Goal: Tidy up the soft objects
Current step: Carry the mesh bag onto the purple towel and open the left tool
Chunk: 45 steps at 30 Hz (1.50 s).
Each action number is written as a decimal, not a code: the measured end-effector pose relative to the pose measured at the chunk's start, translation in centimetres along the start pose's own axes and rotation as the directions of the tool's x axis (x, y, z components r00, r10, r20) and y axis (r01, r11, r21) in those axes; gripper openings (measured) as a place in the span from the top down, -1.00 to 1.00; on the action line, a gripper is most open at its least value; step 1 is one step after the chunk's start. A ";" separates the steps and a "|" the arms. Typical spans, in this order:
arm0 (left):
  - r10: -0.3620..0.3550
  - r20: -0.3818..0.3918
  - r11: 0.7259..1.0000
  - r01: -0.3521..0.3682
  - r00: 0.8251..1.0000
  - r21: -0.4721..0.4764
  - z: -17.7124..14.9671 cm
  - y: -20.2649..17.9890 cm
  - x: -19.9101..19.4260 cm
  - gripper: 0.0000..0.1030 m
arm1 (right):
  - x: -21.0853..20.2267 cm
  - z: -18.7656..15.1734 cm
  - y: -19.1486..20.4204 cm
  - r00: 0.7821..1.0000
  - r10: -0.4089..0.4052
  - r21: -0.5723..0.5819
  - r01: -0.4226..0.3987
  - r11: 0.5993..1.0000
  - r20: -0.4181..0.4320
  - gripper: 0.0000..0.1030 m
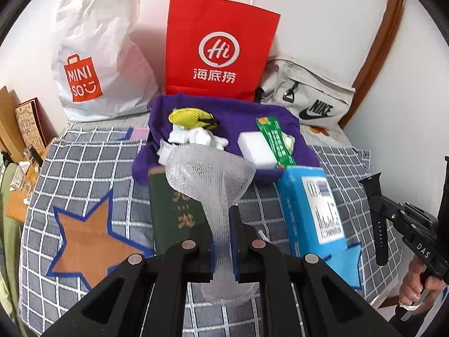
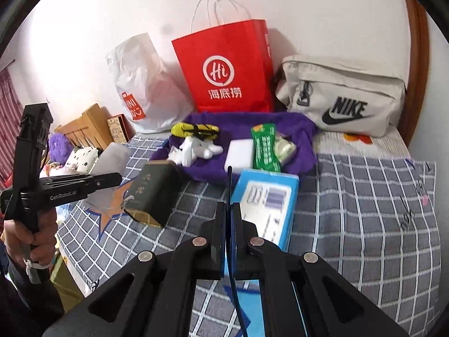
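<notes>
My left gripper (image 1: 223,233) is shut on a white foam net sleeve (image 1: 209,177) and holds it above the bed, near a purple cloth (image 1: 224,109). The cloth carries a yellow mesh item (image 1: 186,118), crumpled white soft pieces (image 1: 193,136), a white sponge block (image 1: 256,147) and a green packet (image 1: 276,143). My right gripper (image 2: 228,216) is shut on a thin black watch strap (image 2: 230,191), which shows edge-on here and hangs from it in the left wrist view (image 1: 377,219). The cloth also shows in the right wrist view (image 2: 247,120).
A dark green box (image 1: 175,213) and a blue box (image 1: 311,205) lie on the checked bedspread (image 1: 84,163) in front of the cloth. A white Miniso bag (image 1: 98,56), a red paper bag (image 1: 219,47) and a grey Nike bag (image 1: 311,95) stand against the wall.
</notes>
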State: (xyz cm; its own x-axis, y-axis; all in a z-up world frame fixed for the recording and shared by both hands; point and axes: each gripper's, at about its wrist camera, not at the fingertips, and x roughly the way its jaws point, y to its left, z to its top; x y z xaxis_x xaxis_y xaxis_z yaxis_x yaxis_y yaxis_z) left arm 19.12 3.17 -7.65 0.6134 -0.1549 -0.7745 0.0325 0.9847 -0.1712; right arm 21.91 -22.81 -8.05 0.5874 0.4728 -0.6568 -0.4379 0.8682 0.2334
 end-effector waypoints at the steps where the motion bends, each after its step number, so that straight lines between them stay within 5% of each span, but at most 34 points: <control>1: 0.003 0.001 1.000 -0.003 1.000 -0.006 0.3 0.2 0.2 0.82 | 0.3 0.6 0.0 1.000 0.006 -0.008 -0.006 1.000 0.003 0.95; 25: -0.071 -0.064 0.997 0.070 0.995 -0.013 8.6 0.5 7.8 0.82 | 9.1 9.8 -4.4 0.999 0.034 -0.010 -0.034 0.999 0.000 0.95; 33: -0.096 -0.112 0.995 0.098 0.989 0.017 10.5 -1.0 11.6 0.82 | 13.7 11.3 -6.9 0.999 -0.002 0.011 0.003 1.000 -0.050 0.95; 45: -0.078 -0.184 0.996 0.086 0.980 0.033 11.7 -1.4 16.9 0.82 | 18.5 11.7 -9.6 0.994 0.054 0.091 -0.046 0.995 -0.092 0.93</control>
State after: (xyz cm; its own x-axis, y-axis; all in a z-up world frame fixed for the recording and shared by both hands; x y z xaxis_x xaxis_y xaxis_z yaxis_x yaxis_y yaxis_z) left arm 38.70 0.11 -13.40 0.4534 -0.2435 -0.8574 0.1111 0.9699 -0.2167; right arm 44.94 -20.66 -14.07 0.4980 0.5036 -0.7060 -0.4005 0.8556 0.3278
